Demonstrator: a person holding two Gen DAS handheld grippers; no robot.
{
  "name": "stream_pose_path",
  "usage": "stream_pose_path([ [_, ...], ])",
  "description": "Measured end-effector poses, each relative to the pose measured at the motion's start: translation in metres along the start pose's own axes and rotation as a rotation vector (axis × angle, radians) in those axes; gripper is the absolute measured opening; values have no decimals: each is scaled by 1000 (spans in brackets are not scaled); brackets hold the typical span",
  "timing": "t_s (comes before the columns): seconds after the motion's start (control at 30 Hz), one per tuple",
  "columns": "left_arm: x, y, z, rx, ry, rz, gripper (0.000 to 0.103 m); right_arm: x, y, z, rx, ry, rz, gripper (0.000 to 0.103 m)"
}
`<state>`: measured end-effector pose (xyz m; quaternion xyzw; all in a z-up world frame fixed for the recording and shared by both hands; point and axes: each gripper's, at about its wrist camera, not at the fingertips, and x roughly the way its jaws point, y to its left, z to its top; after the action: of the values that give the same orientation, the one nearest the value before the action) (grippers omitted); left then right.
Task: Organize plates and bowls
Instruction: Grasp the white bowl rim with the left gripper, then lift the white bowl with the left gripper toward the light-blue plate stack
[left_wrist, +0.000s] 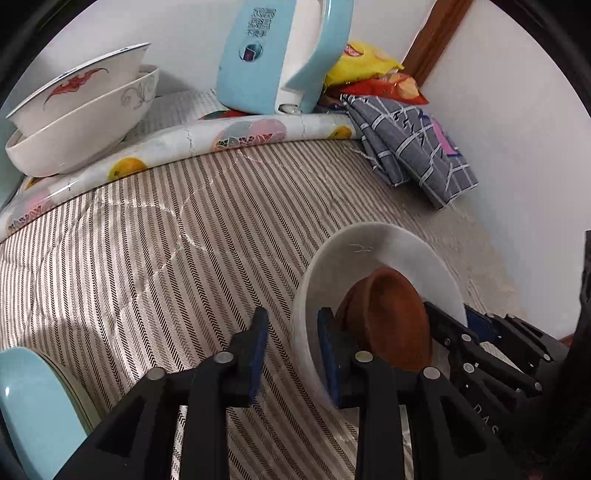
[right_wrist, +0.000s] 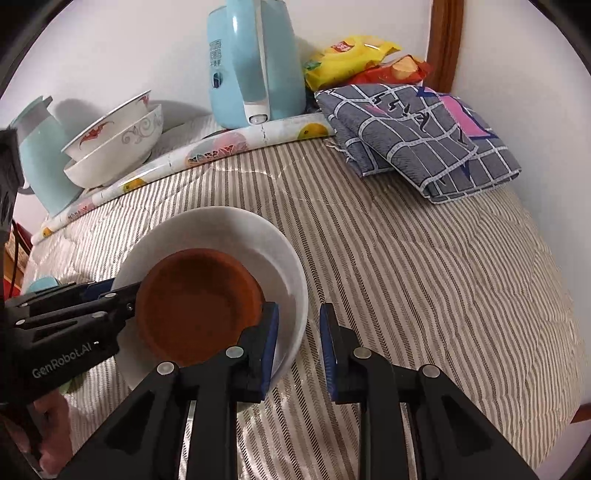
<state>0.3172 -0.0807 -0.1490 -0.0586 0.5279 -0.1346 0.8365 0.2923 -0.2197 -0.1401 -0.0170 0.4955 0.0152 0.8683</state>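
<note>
The brown bowl (right_wrist: 197, 306) sits mouth-up inside the white plate (right_wrist: 258, 236) on the striped cloth (right_wrist: 424, 277). Left gripper (left_wrist: 291, 350) and right gripper (right_wrist: 297, 347), both spread, straddle the plate's rim at nine and three o'clock.

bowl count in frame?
4. Brown bowl sits inside white bowl, mid-table. Red-patterned bowl nests in grey-scroll bowl, back left. More may be hidden.

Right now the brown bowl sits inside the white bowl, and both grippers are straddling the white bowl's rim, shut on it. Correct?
Not quite. Both the left gripper and right gripper straddle the white bowl's rim, but the jaws are open, as each wrist view shows. The brown bowl does sit inside it.
</note>
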Motion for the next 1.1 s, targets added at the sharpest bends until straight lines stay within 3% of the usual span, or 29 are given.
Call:
stream_pose_path([
  [0.3, 6, 12, 4, -44, 16, 44, 53, 5, -4, 3, 14, 20, 4, 29],
  [0.47, 6, 17, 1, -39, -1, 4, 53, 6, -3, 5, 9, 36, 5, 29],
  [0.67, 6, 20, -1, -80, 10, -49, 43, 5, -1, 4, -10, 32, -11, 29],
  [0.83, 4, 3, 0, -27, 7, -61, 15, 3, 2, 2, -11, 15, -27, 28],
  [0.97, 1, -2, -1, -23, -9, -37, 15, 3, -2, 0, 43, 9, 29, 14],
  [1.1, 0, 1, -2, -36, -3, -44, 15, 2, 7, -2, -1, -14, 2, 13],
])
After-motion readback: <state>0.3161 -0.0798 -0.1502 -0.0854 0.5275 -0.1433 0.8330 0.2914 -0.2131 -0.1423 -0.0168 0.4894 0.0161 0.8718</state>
